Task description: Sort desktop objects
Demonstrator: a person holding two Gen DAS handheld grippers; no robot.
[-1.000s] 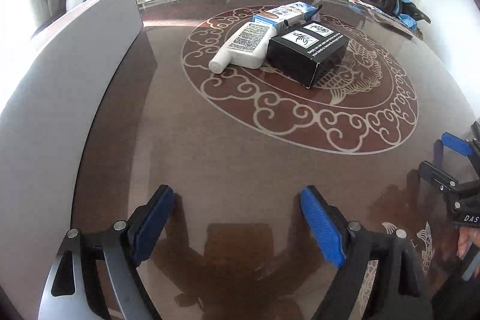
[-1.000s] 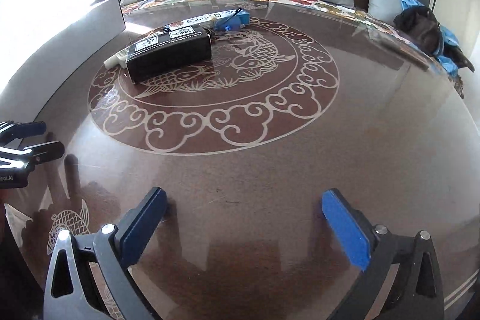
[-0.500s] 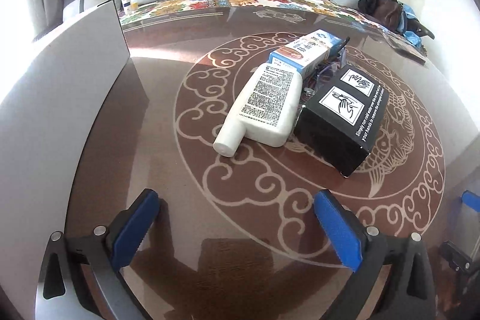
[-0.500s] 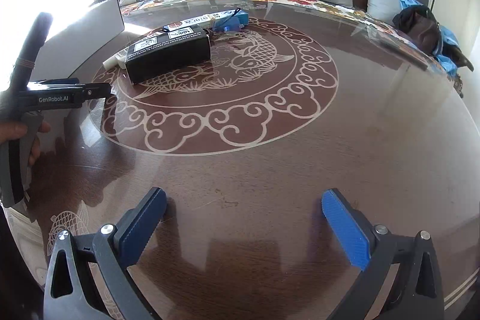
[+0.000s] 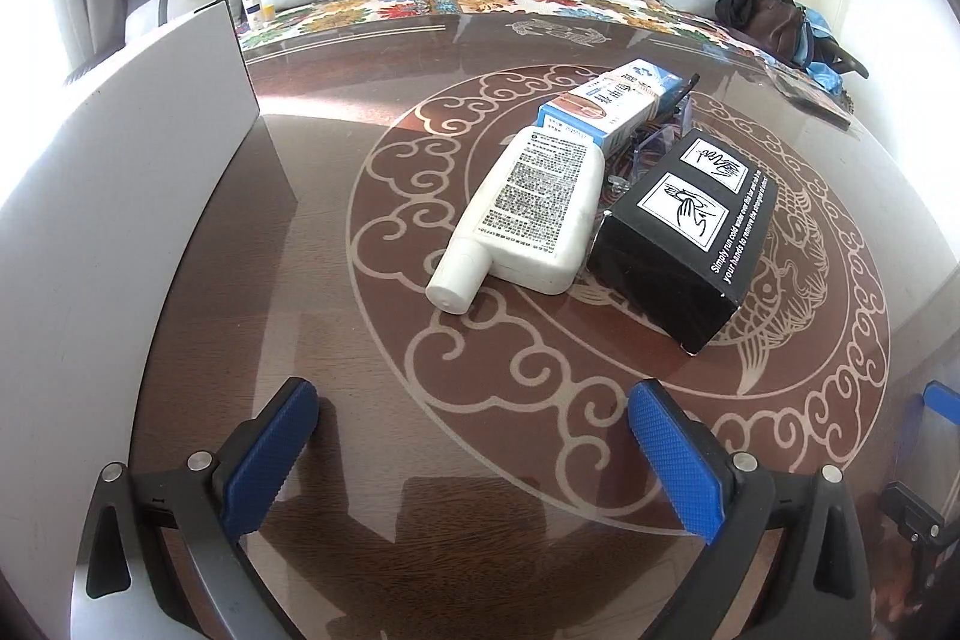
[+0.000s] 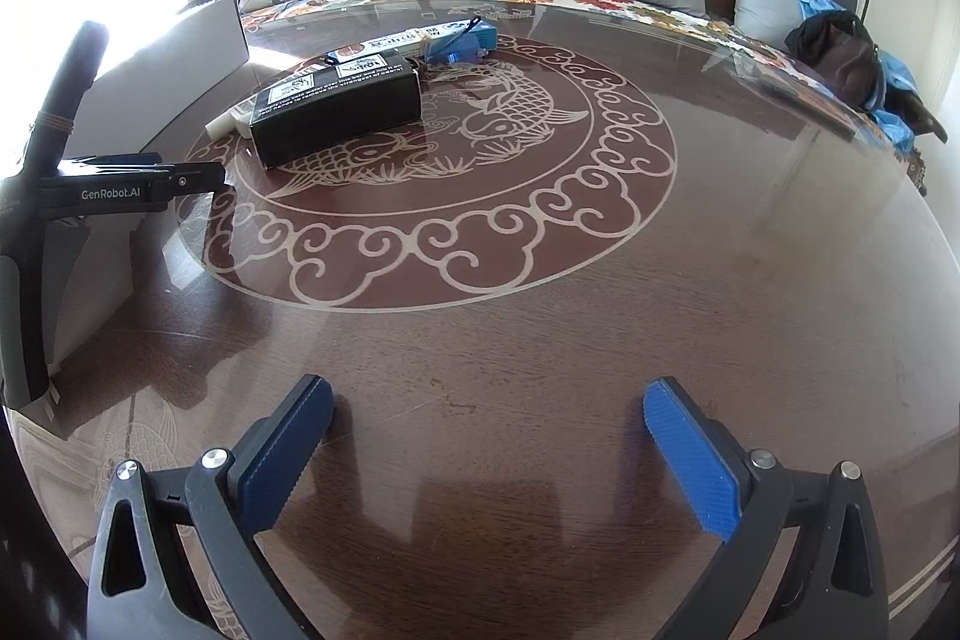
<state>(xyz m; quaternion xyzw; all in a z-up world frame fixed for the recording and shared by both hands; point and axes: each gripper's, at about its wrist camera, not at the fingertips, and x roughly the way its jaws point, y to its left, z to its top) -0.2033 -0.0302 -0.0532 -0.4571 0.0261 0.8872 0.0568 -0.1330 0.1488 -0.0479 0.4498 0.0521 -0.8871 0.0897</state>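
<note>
- The white bottle (image 5: 534, 208) lies on its side near the middle of the table (image 5: 420, 460), cap toward me at 7 o'clock. It sits at 12 o'clock from my left fingers (image 5: 474, 451), near but not reached.
- The black box (image 5: 684, 232) rests against the bottle's base corner on the 3 o'clock side; whether they touch along the whole flank I cannot tell. A blue-and-white carton (image 5: 612, 106) lies at the bottle's 1 o'clock, with a clear plastic item (image 5: 648, 148) wedged between carton and box.
- Risk: a closure across the bottle's width may catch the box edge, since little gap shows on that side. Cause: crowded neighbours.
- Risk: the bottle's rounded body may roll or squirt out of the pads. Cause: smooth plastic on a glossy table.
- Risk: lifting the bottle may shift the carton, if the carton leans on it; I cannot confirm that.
- My left fingers have just been opening and now stand fully spread, with nothing between them.
- My right fingers (image 6: 489, 457) are also spread wide and empty, over bare table well apart from the objects.
- Risk: the grey panel (image 5: 120, 196) stands at 9 to 10 o'clock; a wide sideways swing could strike it.
</note>
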